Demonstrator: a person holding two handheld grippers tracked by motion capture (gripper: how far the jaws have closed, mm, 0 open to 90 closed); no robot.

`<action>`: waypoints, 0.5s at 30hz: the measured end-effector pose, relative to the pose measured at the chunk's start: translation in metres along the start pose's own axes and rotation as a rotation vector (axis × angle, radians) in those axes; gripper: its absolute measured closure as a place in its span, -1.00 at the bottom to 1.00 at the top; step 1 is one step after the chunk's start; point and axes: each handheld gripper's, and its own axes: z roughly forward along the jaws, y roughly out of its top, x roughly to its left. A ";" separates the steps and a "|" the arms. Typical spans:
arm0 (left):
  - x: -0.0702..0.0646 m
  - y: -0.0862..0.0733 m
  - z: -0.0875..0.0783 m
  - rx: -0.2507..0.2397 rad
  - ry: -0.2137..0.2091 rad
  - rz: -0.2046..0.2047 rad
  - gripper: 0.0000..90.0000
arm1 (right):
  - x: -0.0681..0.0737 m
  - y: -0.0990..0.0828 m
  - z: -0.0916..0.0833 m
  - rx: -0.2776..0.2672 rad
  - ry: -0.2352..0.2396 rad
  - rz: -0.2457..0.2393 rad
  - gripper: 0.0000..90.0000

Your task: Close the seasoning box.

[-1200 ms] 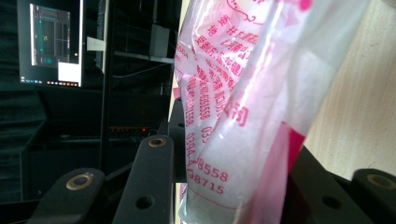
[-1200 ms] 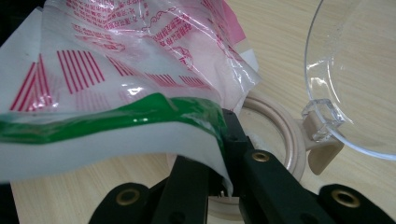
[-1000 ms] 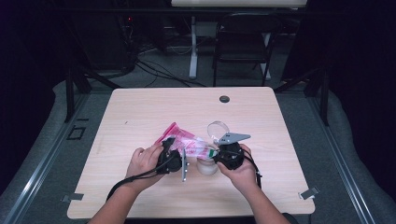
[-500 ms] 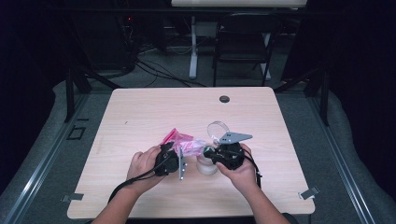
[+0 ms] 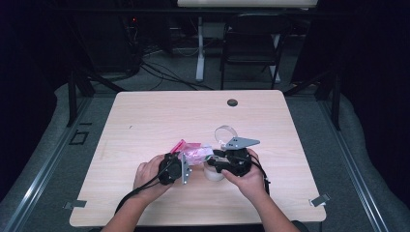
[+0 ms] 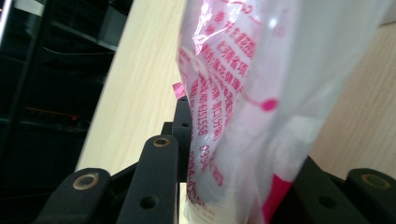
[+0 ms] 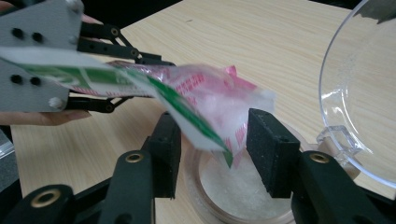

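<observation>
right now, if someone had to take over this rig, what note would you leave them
Left tongs: shut on the pink-printed clear plastic bag, holding it over the table.
Right tongs: open, jaws either side of the bag's lower corner, not clamping it.
Round clear container sits right under that corner with white granules already in it; its clear plastic lid stands open beside it.
Done: some contents look poured.
Left: probably finish emptying the bag, then close the lid. Bag fill level cannot be told.

You have two grippers, left gripper (image 5: 186, 166) and right gripper (image 5: 218, 161), one pink-printed plastic bag (image 5: 196, 151), one round jar (image 7: 243, 186), one clear lid (image 5: 225, 132), one table (image 5: 145, 116) and one chair (image 5: 251, 43).
</observation>
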 end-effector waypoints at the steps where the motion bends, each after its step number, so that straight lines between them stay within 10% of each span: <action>1: 0.000 -0.001 0.001 0.002 -0.010 -0.007 0.66 | 0.000 0.000 0.000 -0.003 0.001 0.000 0.20; 15: 0.011 -0.025 0.018 -0.085 -0.218 -0.311 0.68 | 0.003 0.002 -0.002 -0.043 -0.004 -0.027 -0.04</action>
